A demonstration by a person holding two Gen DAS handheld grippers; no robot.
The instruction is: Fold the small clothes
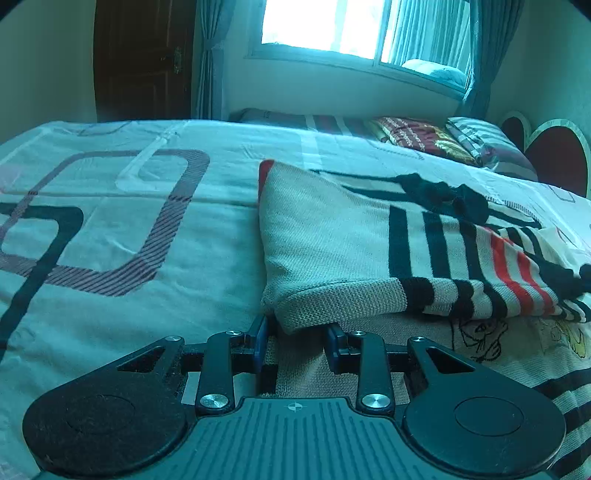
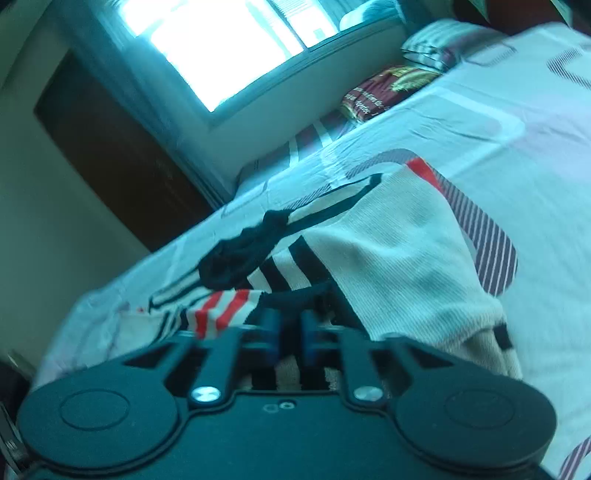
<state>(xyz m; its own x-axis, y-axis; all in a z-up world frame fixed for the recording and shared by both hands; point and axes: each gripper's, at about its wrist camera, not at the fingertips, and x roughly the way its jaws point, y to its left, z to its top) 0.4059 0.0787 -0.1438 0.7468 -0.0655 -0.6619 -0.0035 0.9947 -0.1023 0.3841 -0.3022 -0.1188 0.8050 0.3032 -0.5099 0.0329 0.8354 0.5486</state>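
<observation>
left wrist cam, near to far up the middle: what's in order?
Left tongs → folded knit sweater → patterned bedsheet → striped bedding at the far edge → window.

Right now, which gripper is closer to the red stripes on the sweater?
Right. The right gripper sits just beside the red stripes on the sweater. The left gripper is at the plain beige cuff, well off to their side.

Cream knit sweater w/ black & red stripes, folded over itself, lies flat on bed; sleeve cuff doubled across front edge.
</observation>
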